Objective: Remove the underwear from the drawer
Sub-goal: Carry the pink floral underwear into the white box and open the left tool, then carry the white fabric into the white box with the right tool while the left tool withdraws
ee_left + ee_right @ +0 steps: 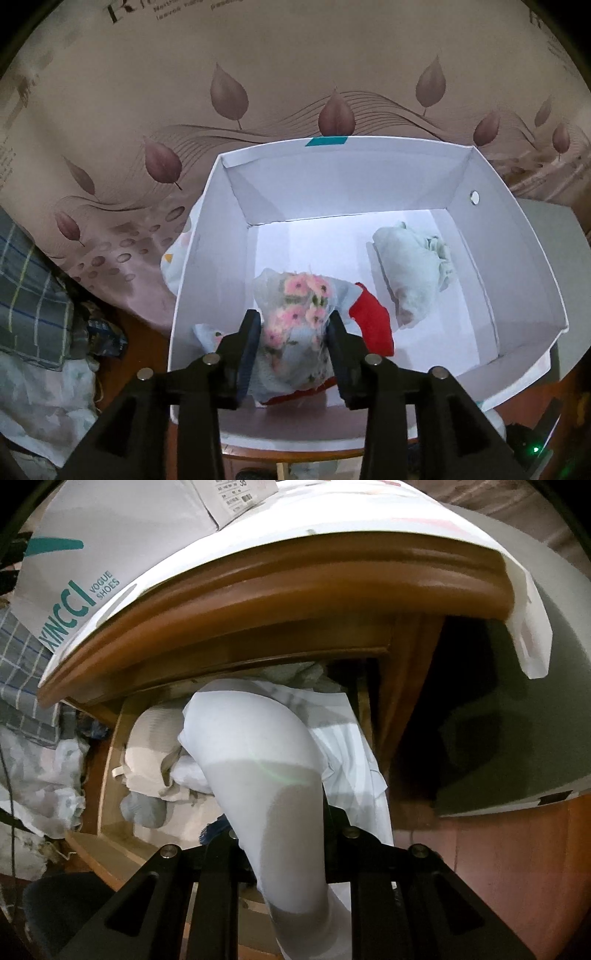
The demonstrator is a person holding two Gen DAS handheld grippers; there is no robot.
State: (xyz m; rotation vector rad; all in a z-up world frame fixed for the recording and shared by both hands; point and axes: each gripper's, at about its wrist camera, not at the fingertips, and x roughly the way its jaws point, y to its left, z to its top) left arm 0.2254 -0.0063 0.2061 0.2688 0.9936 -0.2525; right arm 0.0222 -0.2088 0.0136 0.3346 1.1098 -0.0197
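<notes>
Soft, light white cotton underwear [258,760] droops from the clenched right gripper [284,834] above the wooden drawer [110,775]; pinch its bunched fold. The left gripper [293,332], jaws parted, straddles floral-print underwear [295,325] inside the white cardboard box [517,258]

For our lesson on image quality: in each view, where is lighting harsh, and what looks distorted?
Left wrist view: white cardboard box floor glares, corners fall dark, walls bulge from fisheye. Right wrist view: rounded wooden tabletop edge bows, pale white garment carries a green flare, cavity beyond sits in shadow.
</notes>
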